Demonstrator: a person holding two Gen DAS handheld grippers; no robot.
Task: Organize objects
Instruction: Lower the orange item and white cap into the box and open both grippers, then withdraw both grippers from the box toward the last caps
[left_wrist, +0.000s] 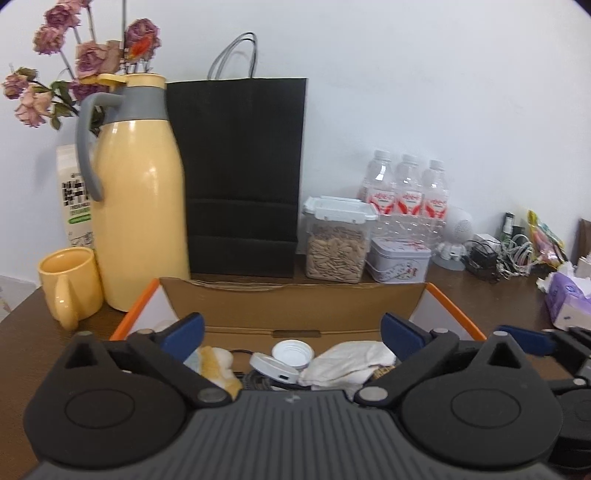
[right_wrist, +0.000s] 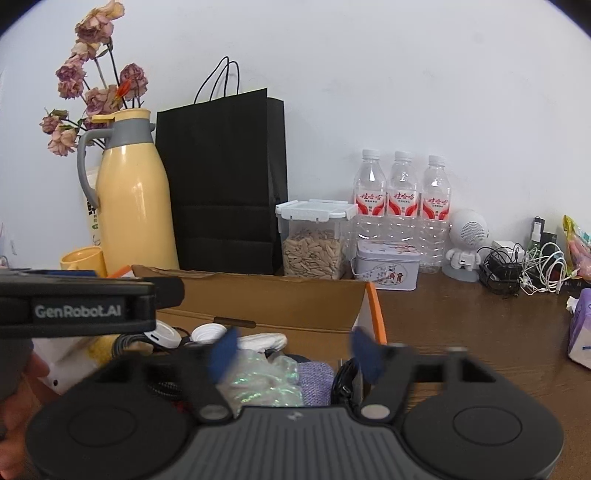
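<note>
Your left gripper (left_wrist: 291, 328) spread wide, nothing held, cardboard box (left_wrist: 295, 306) just ahead, your right gripper (right_wrist: 295, 350) likewise empty-jawed above it

A pale yellow flask (left_wrist: 138, 206) with grey collar stands left of a black bag (left_wrist: 242, 177), red-labelled clear bottles (right_wrist: 402, 206) far right, an orange-edged brown box (left_wrist: 295, 314) near.

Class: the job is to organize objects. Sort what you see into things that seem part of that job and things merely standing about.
Seemingly part of the job:
- cardboard box
- white cap inside it
- crumpled white cloth inside it
- left gripper, open
- right gripper, open

Standing about:
- yellow jug
- black paper bag
- water bottles
- seed jar
</note>
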